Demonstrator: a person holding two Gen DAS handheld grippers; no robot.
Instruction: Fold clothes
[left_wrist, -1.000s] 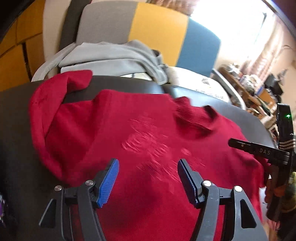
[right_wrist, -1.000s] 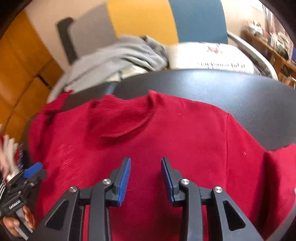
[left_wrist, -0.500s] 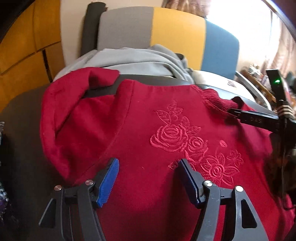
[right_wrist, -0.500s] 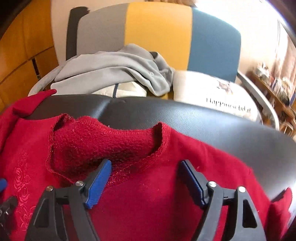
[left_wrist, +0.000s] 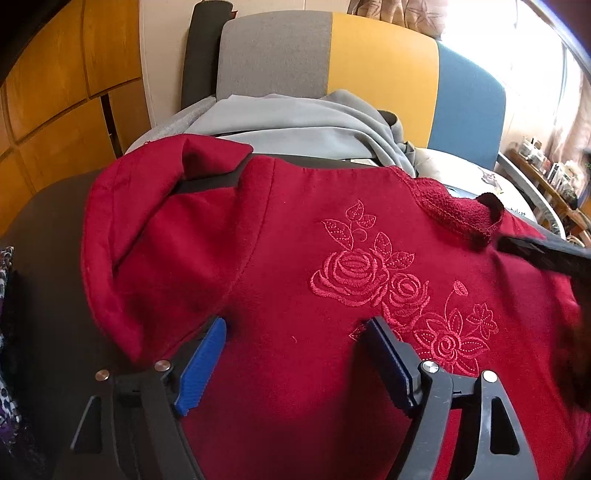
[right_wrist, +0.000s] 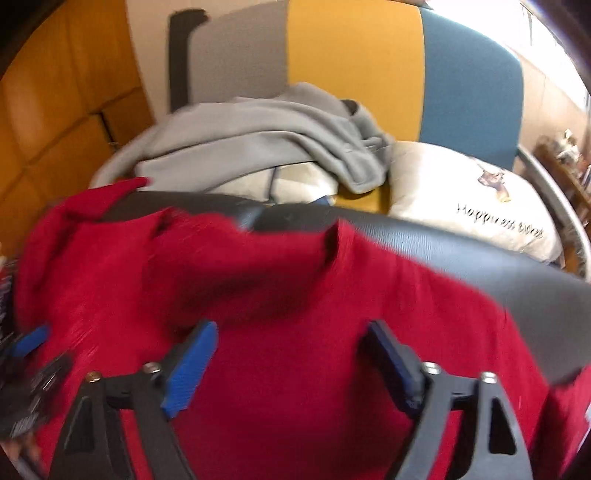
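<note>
Both views had closed in on the red sweater since the earlier frames, and our right gripper, narrow a second before, now stood wide. We found the sweater spread face-up over a dark padded surface, its rose embroidery uppermost, one sleeve bunched and curled over at the left, the neckline turned outward at the far edge. Our left gripper was opening above the chest panel, fabric lying under the gap but clamped by neither pad. Our right gripper was easing slightly inward from wide, likewise gripping nothing, above the shoulder area beside the collar. Beyond the surface, a grey garment and a white printed cushion lay on a chair with grey, yellow and blue panels.

We judged the folding barely begun. Risks from here:
- a pinch taken mid-panel would lift a single layer and wrinkle it;
- the curled sleeve, left unflattened, would be folded crooked;
- a hard pull could drag the sweater off the smooth surface's edge.
</note>
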